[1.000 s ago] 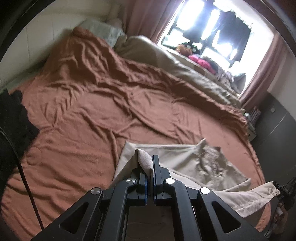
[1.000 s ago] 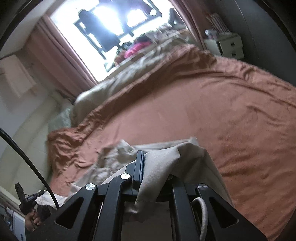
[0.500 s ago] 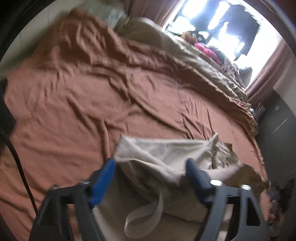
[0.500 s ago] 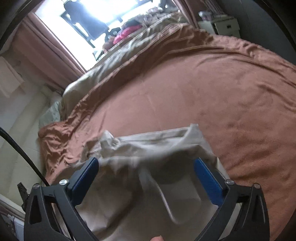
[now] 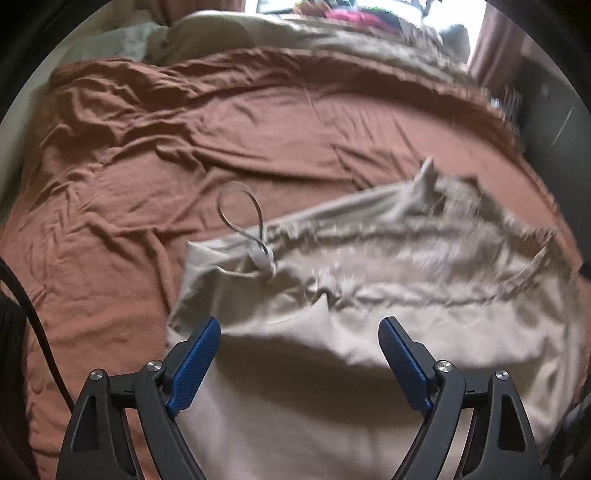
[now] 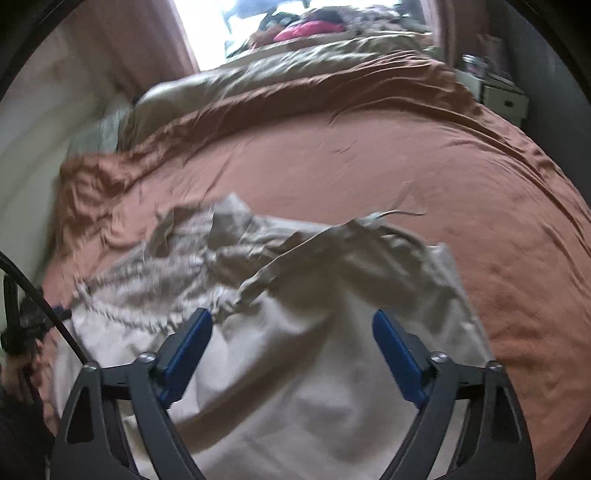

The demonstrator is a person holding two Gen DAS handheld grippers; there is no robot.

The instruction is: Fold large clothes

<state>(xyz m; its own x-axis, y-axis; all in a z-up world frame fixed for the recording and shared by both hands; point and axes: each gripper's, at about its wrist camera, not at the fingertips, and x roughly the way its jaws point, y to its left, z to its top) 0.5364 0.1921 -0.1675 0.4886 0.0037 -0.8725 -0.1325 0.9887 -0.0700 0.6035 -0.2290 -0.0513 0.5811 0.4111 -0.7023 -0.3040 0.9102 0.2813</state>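
Since a second ago both grippers let go; beige garment (image 5: 369,295) lies on the bedspread (image 5: 110,184). Left gripper (image 5: 299,362) wide, empty. Right gripper (image 6: 291,354) just narrowing, nothing pinched. Next: flatten the bunched waistband at 1 o'clock, tuck the drawstring loop (image 5: 240,218) at 11 before refolding.

Home bedroom: rust-brown bedsheet (image 5: 155,155), rumpled beige duvet (image 6: 303,70) far side, curtained window (image 6: 207,33) beyond.

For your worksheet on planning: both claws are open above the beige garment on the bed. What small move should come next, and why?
Probably lower the left claw onto the beige garment's near edge and pinch it. Both claws stand open and hold nothing, the right claw too, and the cloth lies rumpled on the brown bedspread, its folding unfinished.
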